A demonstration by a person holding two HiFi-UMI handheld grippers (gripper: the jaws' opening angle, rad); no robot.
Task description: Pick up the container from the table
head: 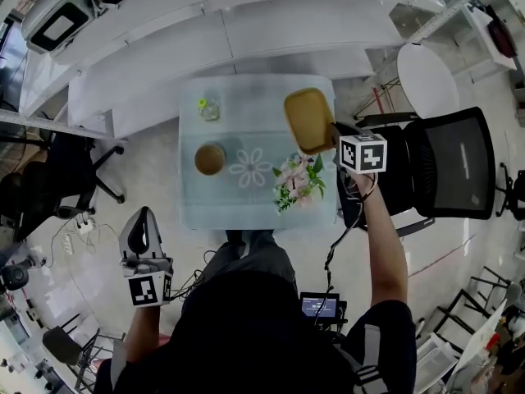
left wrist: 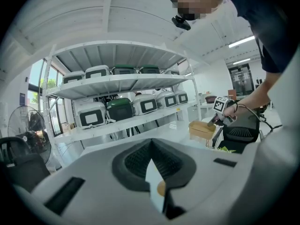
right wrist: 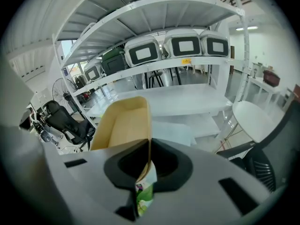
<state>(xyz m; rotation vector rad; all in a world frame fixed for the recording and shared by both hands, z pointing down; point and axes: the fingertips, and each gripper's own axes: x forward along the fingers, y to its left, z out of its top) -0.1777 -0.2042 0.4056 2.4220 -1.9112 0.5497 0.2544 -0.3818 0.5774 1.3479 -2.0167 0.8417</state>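
Observation:
A shallow tan container [head: 307, 118] hangs tilted above the right side of the glass table [head: 197, 208], clear of its top. My right gripper [head: 332, 131] is shut on the container's near wall. The right gripper view shows that wall [right wrist: 123, 123] pinched edge-on between the jaws of the right gripper [right wrist: 149, 159]. Well off the table at the lower left, my left gripper [head: 145, 216] has its jaws together and nothing in them. From the left gripper view, the left gripper [left wrist: 152, 163] faces the shelves, and the lifted container [left wrist: 202, 128] shows at the right.
On the table stand a round brown bowl [head: 210, 158], a small glass [head: 209, 108] and a bunch of flowers [head: 299, 181]. A black office chair [head: 455, 164] is close on the right, with a round white side table [head: 428, 76] behind it. White shelving [head: 246, 31] runs along the back.

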